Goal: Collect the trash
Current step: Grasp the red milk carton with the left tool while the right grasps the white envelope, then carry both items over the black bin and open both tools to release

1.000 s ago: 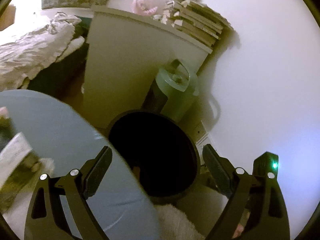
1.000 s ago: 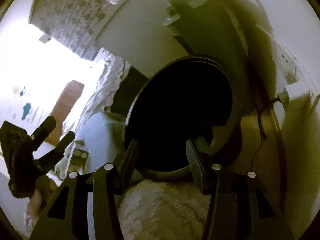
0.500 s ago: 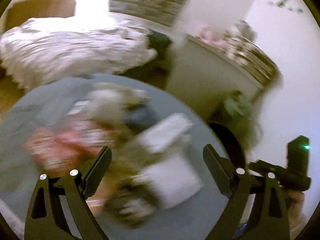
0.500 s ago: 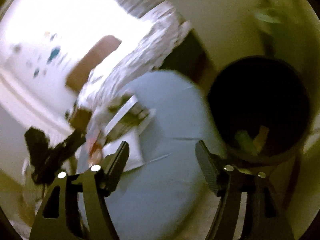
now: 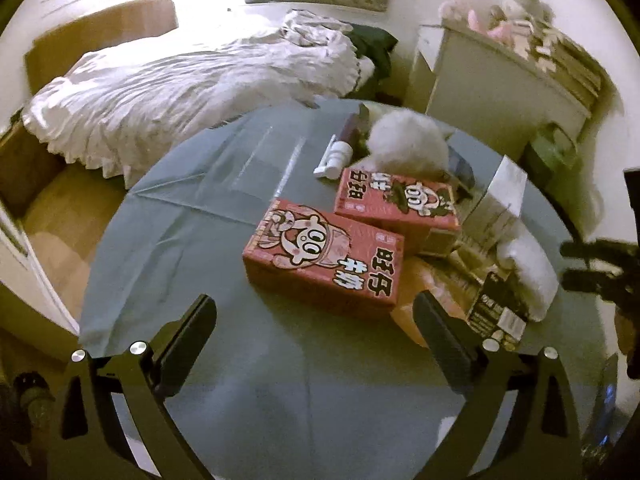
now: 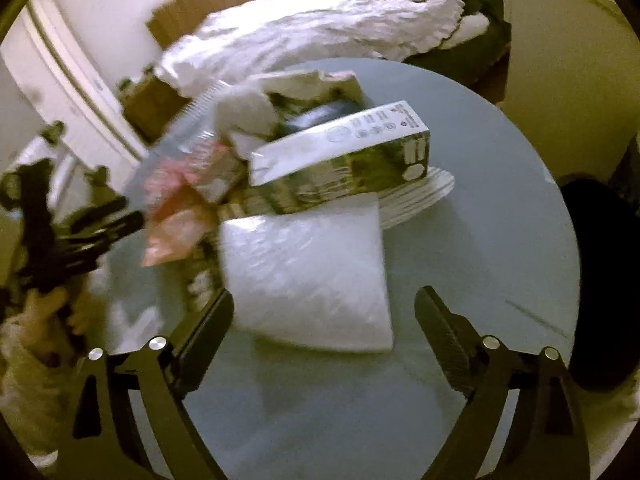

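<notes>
A round table (image 5: 168,280) under a smooth grey-blue cover was still heaped with rubbish as both hand-held grippers hung over it, a sign that most of the collecting remained to be done. The left gripper (image 5: 316,344) had its jaws opening to their widest with nothing between them, poised just short of the nearer red milk carton box (image 5: 326,258), a flat-sided cardboard case printed with a cartoon face; a second red box (image 5: 396,200) lay just behind it, beside a white pump bottle (image 5: 334,156) on its side and a fluffy white ball (image 5: 406,144). The right gripper (image 6: 324,332) also had its jaws opening and empty, framing a puffy white plastic packet (image 6: 308,276), glossy and crinkled, that lay on the cover. Beyond the packet a long rectangular carton (image 6: 344,152) rested tilted on a stack of ribbed white paper plates (image 6: 420,196), with crumpled pink wrappers (image 6: 180,216) to one side. The black bin (image 6: 596,280), round and dark inside, stood just off the table's edge in the right wrist view; what it held could not be made out. A bed with rumpled white bedding (image 5: 192,84) filled the background.
</notes>
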{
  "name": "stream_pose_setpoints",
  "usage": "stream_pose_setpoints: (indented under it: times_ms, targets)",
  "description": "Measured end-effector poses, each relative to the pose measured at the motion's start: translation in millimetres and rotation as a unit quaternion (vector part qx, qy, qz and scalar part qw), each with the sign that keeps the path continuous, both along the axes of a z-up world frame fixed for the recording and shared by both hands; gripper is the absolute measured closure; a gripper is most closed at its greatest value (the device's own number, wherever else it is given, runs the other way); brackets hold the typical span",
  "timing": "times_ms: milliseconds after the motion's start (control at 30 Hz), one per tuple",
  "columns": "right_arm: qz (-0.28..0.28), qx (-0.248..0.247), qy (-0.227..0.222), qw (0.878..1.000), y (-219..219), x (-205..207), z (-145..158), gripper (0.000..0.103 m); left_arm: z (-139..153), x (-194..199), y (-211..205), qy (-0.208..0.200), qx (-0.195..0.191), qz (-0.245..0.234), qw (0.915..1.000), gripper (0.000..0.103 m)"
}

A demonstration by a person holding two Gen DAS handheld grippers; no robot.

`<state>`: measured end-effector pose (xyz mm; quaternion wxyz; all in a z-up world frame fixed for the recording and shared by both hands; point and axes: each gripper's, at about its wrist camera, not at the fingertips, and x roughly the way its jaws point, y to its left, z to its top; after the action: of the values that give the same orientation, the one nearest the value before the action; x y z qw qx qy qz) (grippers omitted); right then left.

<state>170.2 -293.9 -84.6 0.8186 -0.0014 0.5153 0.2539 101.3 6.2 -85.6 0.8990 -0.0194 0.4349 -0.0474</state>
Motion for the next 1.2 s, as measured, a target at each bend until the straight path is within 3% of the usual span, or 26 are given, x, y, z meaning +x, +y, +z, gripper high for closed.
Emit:
stream_pose_setpoints:
  times_ms: [100, 233, 467, 600, 700, 800, 1033, 1200]
  targets:
    - [0.000, 0.018, 0.023, 1.000, 10.5, 8.7, -11.0, 0.012, -5.0, 4.7, 3.3, -0.005, 0.015, -0.002, 0.9999, 0.005]
    - [0.008, 0.008, 0.037, 0.999, 27.8, 10.1, -20.7, 0.007, -8.5, 18.5, 4.9, 0.002, 0.007, -0.014, 0.9999, 0.005]
    - [0.031, -0.037, -0.001, 0.999, 46.2, 2.1, -24.8, 0.006, -16.8, 32.0, -0.7, 0.025, 0.006, -0.027, 0.9993, 0.006]
    - [0.026, -0.026, -0.003, 0.999, 39.4, 2.2, -20.3, 0.032, -13.7, 31.4, 10.3, 0.012, -0.020, -0.011, 0.9997, 0.012]
    - [0.016, -0.022, -0.013, 1.000, 31.6, 0.4, -12.5, 0.042, -7.0, 25.1, 13.5, -0.007, -0.025, -0.003, 0.9997, 0.012]
    - [0.007, 0.017, -0.009, 1.000, 14.2, -2.7, -1.5, 0.045, 3.2, 15.3, 11.9, -0.027, -0.020, -0.005, 0.9994, 0.012]
    - [-0.050, 0.141, 0.006, 0.989, -53.8, -6.9, 21.9, 0.045, 40.1, -8.1, -0.3, -0.066, -0.076, -0.011, 0.9949, 0.012]
    - [-0.128, 0.177, -0.023, 0.976, -118.5, -9.5, 32.8, 0.045, 66.9, 1.0, -60.6, -0.082, -0.110, -0.076, 0.9876, 0.012]
